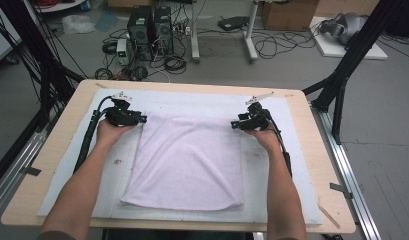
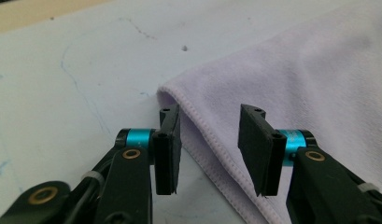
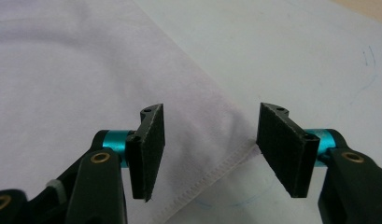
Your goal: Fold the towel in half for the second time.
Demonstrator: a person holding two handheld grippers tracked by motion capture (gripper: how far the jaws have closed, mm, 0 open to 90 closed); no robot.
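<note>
Hovering at the 2 far corners of a pale lilac towel [image 1: 187, 160], a person's left claw [image 1: 141, 119] and right claw [image 1: 234, 124] stand ready on a wooden bench [image 1: 312, 150] covered with a white mat [image 1: 272, 165]. Both claws are spread wide and pinch nothing: the left gripper view has its 2 black pads set either side of the towel's stitched hem [image 2: 212, 140] near the rounded corner, while the right gripper view shows its pads straddling the hemmed corner edge [image 3: 216, 172] without closing. Judging by this, the work stands at its very start: the cloth lies flat and spread in the middle of the mat, with a rounded, seemingly doubled edge nearest the person, and no corner lifted yet. What seems left is to close on both far corners, raise them and carry them toward the near edge. The towel's long axis runs from the far side of the bench toward the person, its short far edge spanning the gap between the claws, its sides roughly square with the mat
</note>
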